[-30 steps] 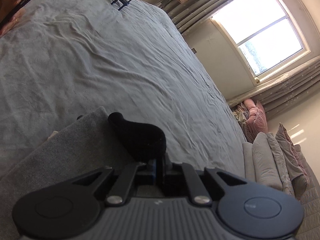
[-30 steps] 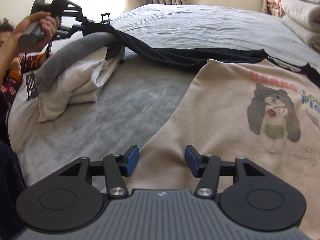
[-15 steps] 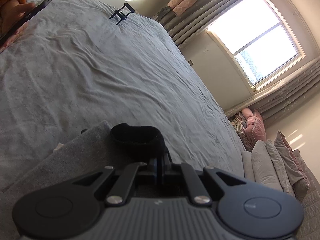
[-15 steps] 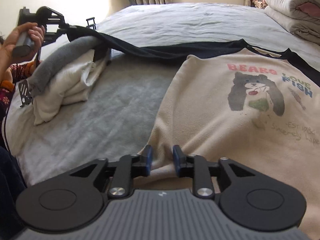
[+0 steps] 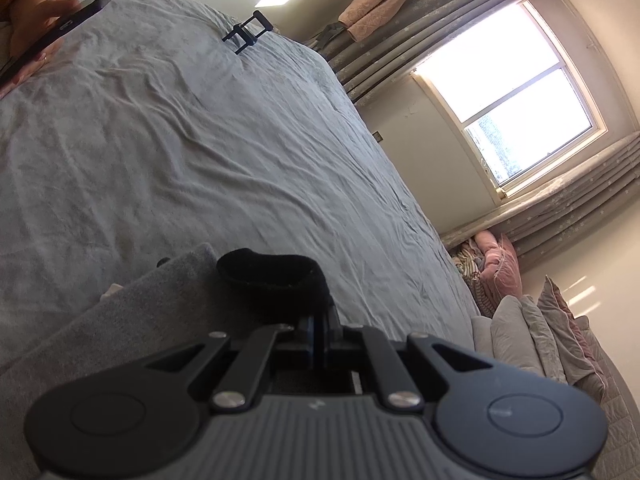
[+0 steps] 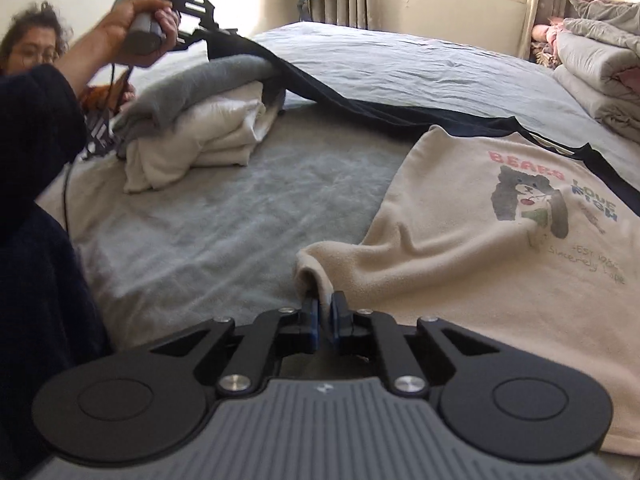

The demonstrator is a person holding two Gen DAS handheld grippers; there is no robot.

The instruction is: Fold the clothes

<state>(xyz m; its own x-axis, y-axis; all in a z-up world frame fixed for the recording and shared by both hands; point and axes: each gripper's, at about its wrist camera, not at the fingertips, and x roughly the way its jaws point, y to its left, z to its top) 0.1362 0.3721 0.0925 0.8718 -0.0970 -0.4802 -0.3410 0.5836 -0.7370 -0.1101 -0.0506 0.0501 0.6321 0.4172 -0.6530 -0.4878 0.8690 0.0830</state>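
1. Right gripper (image 6: 325,317) is closing its jaws on the near hem of the cream sweatshirt (image 6: 492,240); a fold of that cloth sits pinched between the blue pads, so it already has the edge it needs to lift and fold.
2. Left gripper (image 5: 319,330) is clamped tight on the cuff of the black sleeve (image 5: 276,276), raised clear of the bed; in the right wrist view the person's hand (image 6: 132,26) holds it up at the far left.
3. That high hold looks deliberate: it stretches the black sleeve (image 6: 360,108) into a taut line from the cuff down to the garment's shoulder, keeping it off the bedding so it can be swung across the body.
4. The sweatshirt lies flat, print side up, on the near right part of the grey bed cover (image 6: 224,232), its bear print (image 6: 532,200) facing the camera. Flat and spread is the sensible start for a fold.
5. Beyond the bare stretch of cover, at the left, sits a stack of folded clothes (image 6: 200,120), grey on top of white. The raised sleeve passes over its grey top, touching or nearly so.
6. Farther off, piled bedding (image 6: 600,68) rests at the right edge, and the window (image 5: 508,112) with its curtains closes the room behind.
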